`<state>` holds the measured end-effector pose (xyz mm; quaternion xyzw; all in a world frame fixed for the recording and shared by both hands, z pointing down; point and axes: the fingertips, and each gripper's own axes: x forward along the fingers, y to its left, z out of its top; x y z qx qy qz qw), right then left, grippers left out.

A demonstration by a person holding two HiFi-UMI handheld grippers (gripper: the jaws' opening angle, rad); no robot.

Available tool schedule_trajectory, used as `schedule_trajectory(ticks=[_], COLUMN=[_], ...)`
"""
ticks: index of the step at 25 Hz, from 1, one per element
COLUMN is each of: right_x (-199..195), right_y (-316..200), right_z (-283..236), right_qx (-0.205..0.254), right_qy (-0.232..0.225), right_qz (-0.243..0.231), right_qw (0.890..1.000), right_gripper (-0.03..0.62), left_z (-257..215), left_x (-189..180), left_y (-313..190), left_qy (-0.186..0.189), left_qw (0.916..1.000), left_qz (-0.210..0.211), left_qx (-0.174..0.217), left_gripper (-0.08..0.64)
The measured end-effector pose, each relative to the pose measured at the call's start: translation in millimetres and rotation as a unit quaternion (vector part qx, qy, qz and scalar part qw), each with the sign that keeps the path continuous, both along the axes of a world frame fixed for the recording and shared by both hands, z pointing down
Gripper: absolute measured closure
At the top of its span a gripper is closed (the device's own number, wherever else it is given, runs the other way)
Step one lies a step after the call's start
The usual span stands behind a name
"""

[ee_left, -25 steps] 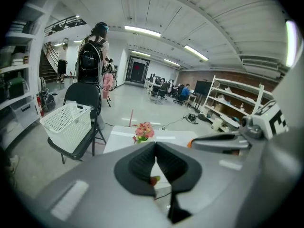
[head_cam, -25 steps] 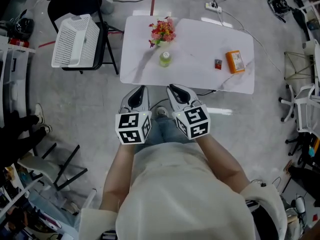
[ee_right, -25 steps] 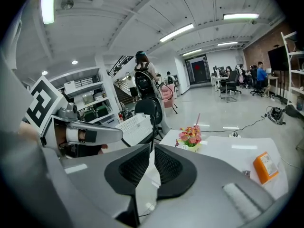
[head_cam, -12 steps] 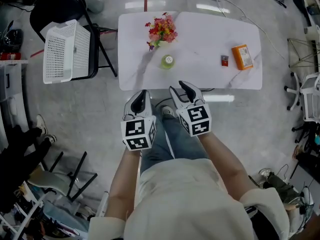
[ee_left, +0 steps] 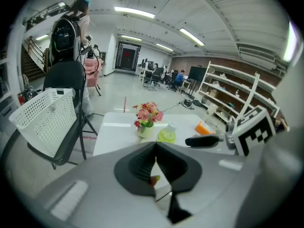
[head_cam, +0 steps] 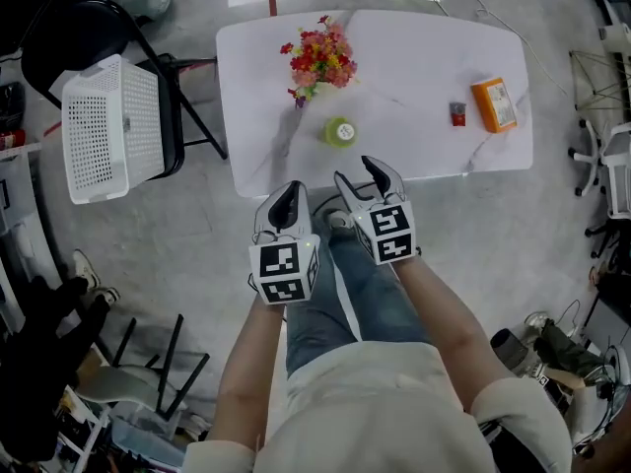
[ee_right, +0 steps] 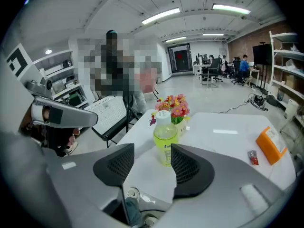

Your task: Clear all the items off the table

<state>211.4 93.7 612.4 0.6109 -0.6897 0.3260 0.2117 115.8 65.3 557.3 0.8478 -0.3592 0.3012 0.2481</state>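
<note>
Grey polished floor [head_cam: 177, 227], white marble-look surface [head_cam: 414, 67], black folding chair [head_cam: 59, 33] at left. Ceiling strip lights [ee_left: 134, 12], white shelving [ee_left: 228, 91], brick wall [ee_right: 240, 41], office chairs [ee_right: 209, 72] far back.

Items counted: one white table [head_cam: 424, 67]. On it: one flower arrangement [head_cam: 317, 59], one green bottle [head_cam: 340, 132], one orange box [head_cam: 493, 103], one small red packet [head_cam: 457, 114]. Off the table: one white basket [head_cam: 104, 126], one black chair [head_cam: 79, 37].
</note>
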Motion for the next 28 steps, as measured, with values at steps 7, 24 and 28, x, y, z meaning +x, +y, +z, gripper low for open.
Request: schedule_trajectory(ticks=[7,24,28], right_x=[6.8,16.6,18.3], right_y=[-14.7,-62.2,-74.8], right_z=[58.9,147.7,154.4], right_qx=[-0.014,-0.018,-0.008], right_qy=[0.009,0.015,0.026], right_qz=[0.032,0.085,0.090], right_qw=[0.999,0.996,0.996], right_gripper=[0.295,0.221,0.215], left_z=[43.2,119.9,125.2], left_x=[1.5,-18.3,-22.9], left_y=[-21.0,-68.1,-72.3], left_qy=[-0.004,-0.014,-0.014], left_qw=[0.9998,0.9992,0.9989], left_qz=[0.016,0.002,-0.001], left_qx=[-0.013,-0.037,-0.044], left_gripper=[0.551,0.551,0.551])
